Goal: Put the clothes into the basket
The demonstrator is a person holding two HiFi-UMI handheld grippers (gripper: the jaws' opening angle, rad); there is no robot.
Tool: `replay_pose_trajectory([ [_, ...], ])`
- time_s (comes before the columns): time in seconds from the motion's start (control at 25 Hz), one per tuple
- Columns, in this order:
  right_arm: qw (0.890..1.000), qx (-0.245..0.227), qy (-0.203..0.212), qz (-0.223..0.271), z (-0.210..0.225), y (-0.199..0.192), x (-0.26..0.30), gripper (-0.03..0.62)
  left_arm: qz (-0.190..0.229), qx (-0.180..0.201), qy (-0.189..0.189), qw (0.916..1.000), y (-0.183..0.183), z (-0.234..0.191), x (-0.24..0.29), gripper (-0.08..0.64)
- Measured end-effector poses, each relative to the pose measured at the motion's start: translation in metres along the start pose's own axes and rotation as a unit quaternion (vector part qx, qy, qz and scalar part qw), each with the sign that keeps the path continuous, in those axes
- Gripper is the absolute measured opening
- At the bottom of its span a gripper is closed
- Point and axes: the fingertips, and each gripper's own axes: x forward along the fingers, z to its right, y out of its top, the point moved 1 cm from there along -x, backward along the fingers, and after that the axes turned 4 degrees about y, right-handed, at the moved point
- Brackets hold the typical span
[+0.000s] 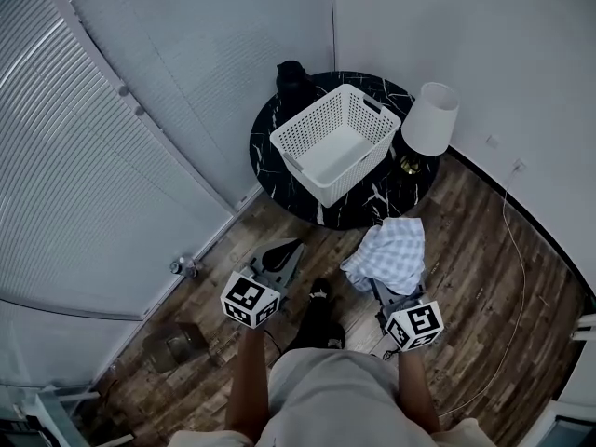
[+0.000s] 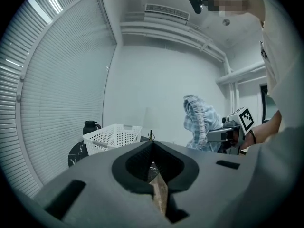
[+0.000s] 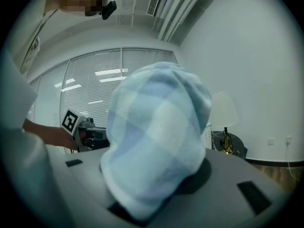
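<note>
A white lattice basket (image 1: pixel 337 142) stands on a round black marble table (image 1: pixel 279 170); it also shows at the left in the left gripper view as the basket (image 2: pixel 113 136). My right gripper (image 1: pixel 382 287) is shut on a bunched blue checked cloth (image 1: pixel 388 254), held above the wood floor just in front of the table. In the right gripper view the cloth (image 3: pixel 154 141) fills the middle and hides the jaws. My left gripper (image 1: pixel 282 250) hangs to the left of the cloth, pointing toward the table. Its jaws (image 2: pixel 152 145) meet at the tips with nothing between them.
A white-shaded lamp (image 1: pixel 430 119) and a black kettle (image 1: pixel 293 77) share the table with the basket. Window blinds (image 1: pixel 112 156) run along the left and a white wall (image 1: pixel 484 54) stands behind. A thin cable (image 1: pixel 517 277) trails over the floor at the right. A small brown box (image 1: pixel 175 343) lies at the lower left.
</note>
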Motion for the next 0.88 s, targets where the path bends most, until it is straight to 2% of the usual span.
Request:
replay_pose_trajectory([
  [0.6,1.0,0.001,-0.02,0.008,0.051,0.027,0.068,0.172,0.016,0.005,-0.012,0.9998,0.025,-0.061,0.061,0.012],
  [0.76,0.999,-0.003,-0.038,0.011,0.065,0.036,0.087,0.172,0.019,0.006,-0.018,0.9996,0.031,-0.08,0.08,0.012],
  [0.88,0.999,-0.008,-0.041,0.008,0.073,0.045,0.101,0.172,0.028,-0.008,-0.023,0.9993,0.038,-0.092,0.089,0.012],
])
